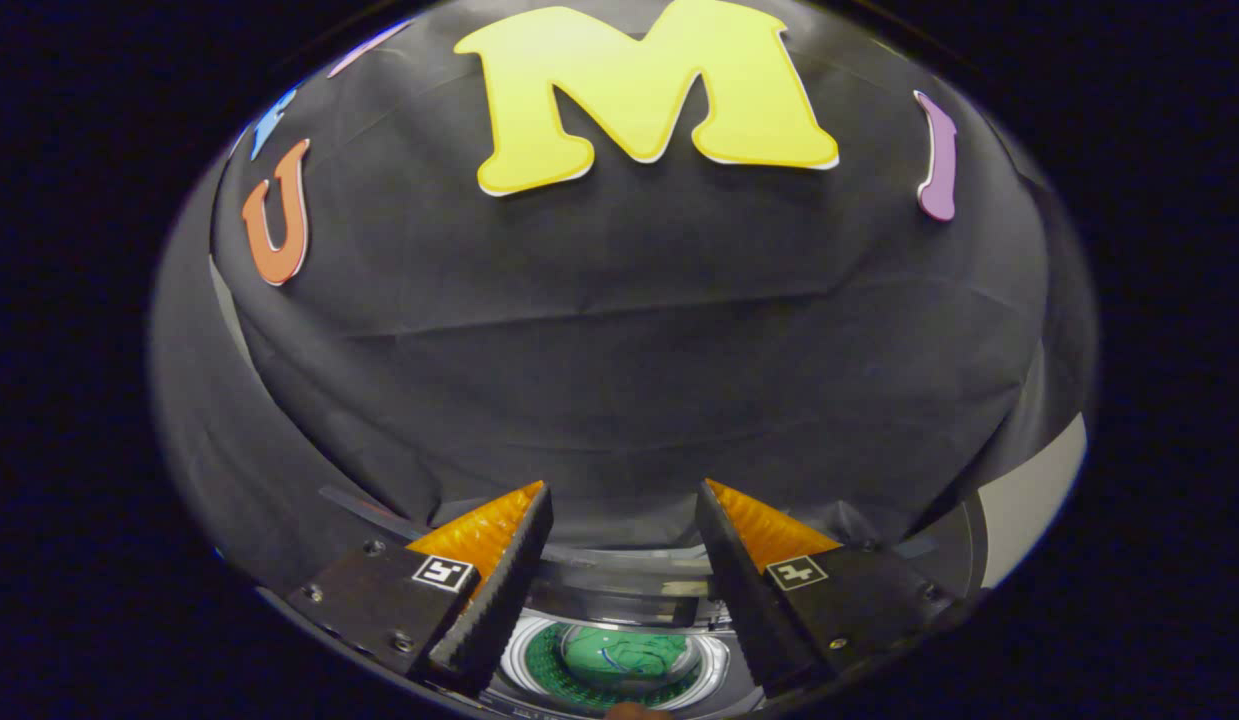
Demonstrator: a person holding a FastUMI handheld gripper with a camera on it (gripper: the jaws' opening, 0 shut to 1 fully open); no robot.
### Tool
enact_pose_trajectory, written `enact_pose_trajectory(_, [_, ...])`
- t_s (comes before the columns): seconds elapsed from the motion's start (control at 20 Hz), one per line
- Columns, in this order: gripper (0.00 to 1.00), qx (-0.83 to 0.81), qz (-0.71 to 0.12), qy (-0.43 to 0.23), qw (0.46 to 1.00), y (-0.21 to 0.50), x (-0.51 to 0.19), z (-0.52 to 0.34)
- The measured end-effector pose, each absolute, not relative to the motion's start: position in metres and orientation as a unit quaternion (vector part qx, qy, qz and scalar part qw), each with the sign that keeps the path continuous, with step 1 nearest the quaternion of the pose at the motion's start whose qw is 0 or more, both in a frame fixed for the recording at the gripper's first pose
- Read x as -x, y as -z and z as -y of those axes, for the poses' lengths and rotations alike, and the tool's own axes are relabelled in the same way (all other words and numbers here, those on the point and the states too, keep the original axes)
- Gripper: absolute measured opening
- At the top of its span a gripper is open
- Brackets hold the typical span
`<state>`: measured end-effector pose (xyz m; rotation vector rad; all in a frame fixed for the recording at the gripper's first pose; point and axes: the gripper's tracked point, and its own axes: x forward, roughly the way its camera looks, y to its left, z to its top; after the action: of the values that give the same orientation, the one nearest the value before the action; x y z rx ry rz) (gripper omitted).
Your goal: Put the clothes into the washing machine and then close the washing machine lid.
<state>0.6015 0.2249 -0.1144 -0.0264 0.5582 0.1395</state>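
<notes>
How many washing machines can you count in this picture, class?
1. The washing machine sits below and between the open gripper fingers, something green in its round drum opening. The fingers cover its sides, so anything beside it may be hidden.

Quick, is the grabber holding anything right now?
Gripper: open, holding nothing; its fingers are spread above the washing machine.

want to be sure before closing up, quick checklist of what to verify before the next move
1. Tongs empty: ok, fingers spread apart with nothing between them.
2. Green garment in the washing machine drum: ok, it lies inside the round opening below the fingers.
3. Garment clear of the rim: cannot tell, the near edge is hidden.
4. Lid position: cannot tell.
5. Tongs clear of the opening: ok, they are above it.
</notes>
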Motion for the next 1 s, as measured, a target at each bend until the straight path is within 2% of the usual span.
enact_pose_trajectory(0.3, [0.92, 0.018, -0.235, -0.081, 0.968, 0.112, -0.592, -0.226])
enact_pose_trajectory(1.0, [0.92, 0.025, -0.209, -0.090, 0.973, 0.117, -0.551, -0.227])
